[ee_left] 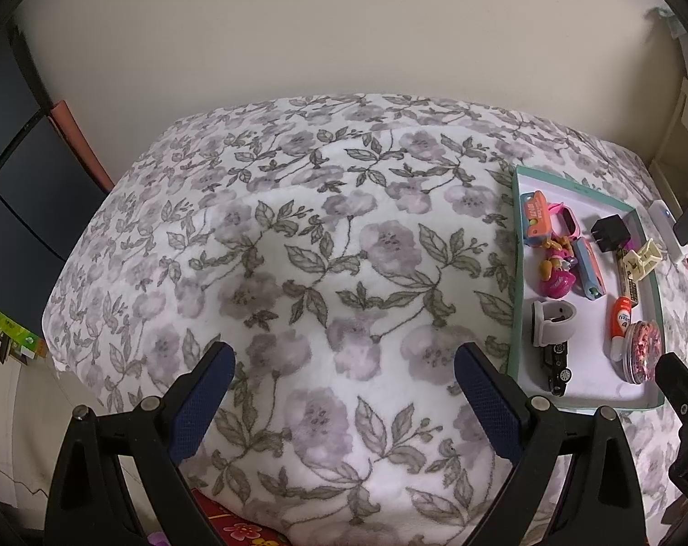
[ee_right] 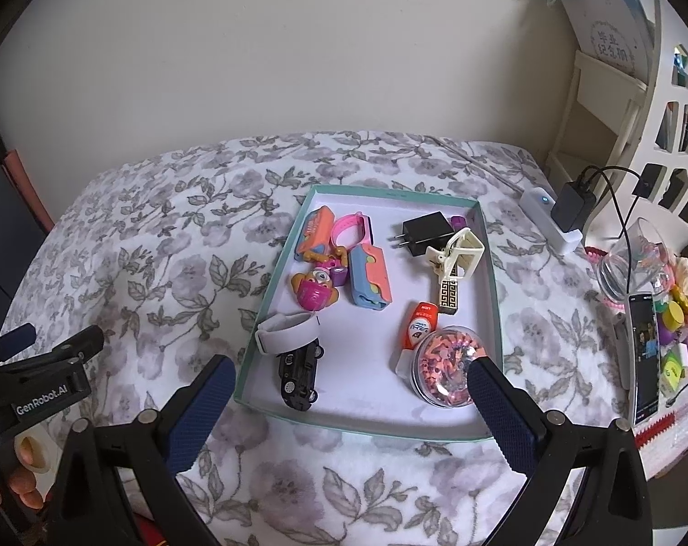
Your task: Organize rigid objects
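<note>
Inside, the teal-rimmed tray (ee_right: 271,293) holds a black toy car (ee_right: 298,375) at its near left, a grey band (ee_right: 289,332) touching it, and a glitter-filled dome (ee_right: 446,366) near right, partly hidden by the right claw (ee_right: 348,402), which gapes wide and empty. Left claw (ee_left: 344,391) hangs equally wide over bare floral blanket (ee_left: 298,236). Small lettering on the orange tube (ee_right: 419,325) is unreadable. A cream wall (ee_right: 298,45) stands behind.

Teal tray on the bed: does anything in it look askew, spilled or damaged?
Nothing spilled or visibly broken. The items in the teal tray just lie loose at mixed angles: the black toy car sits slanted with the grey band leaning on it, and the cream clip overlaps the patterned bar.
</note>
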Demonstrator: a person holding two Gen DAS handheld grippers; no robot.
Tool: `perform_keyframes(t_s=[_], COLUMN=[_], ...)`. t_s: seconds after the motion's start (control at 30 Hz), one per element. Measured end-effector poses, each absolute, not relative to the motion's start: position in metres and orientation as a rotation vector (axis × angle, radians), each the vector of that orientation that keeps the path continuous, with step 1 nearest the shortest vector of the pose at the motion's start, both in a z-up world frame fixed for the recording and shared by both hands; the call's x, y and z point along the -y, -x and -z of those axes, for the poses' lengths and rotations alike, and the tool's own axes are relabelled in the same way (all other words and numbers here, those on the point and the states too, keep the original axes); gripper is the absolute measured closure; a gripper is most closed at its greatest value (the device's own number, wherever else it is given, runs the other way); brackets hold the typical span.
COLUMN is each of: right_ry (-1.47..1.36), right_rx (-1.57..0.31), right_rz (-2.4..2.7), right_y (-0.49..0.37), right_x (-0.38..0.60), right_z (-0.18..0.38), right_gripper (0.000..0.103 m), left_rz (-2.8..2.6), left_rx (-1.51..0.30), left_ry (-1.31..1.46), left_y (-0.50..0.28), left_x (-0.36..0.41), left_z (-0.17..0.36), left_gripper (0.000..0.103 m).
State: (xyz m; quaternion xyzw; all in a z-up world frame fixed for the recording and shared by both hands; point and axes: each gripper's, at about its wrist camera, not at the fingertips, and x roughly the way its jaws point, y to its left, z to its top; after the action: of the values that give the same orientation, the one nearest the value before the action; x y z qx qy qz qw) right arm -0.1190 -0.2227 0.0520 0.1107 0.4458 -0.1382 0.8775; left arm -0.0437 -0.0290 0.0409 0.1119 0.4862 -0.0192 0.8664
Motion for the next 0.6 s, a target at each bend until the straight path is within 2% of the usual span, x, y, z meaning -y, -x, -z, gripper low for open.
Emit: perform_keyframes(t_s=[0.6], right_ry=[-0.215], right_rx=[-0.942], right_rz=[0.289], right_y=[0.1170], right_x=[0.2250], right_z=[-0.0494], right_gripper=[0.000], left_rz=[0.041], left_rx=[-1.007], left_ry=[-0.236], left_y=[0.0431], left_x=[0.0300], left_z=[-0.0433], left_gripper=[0.006])
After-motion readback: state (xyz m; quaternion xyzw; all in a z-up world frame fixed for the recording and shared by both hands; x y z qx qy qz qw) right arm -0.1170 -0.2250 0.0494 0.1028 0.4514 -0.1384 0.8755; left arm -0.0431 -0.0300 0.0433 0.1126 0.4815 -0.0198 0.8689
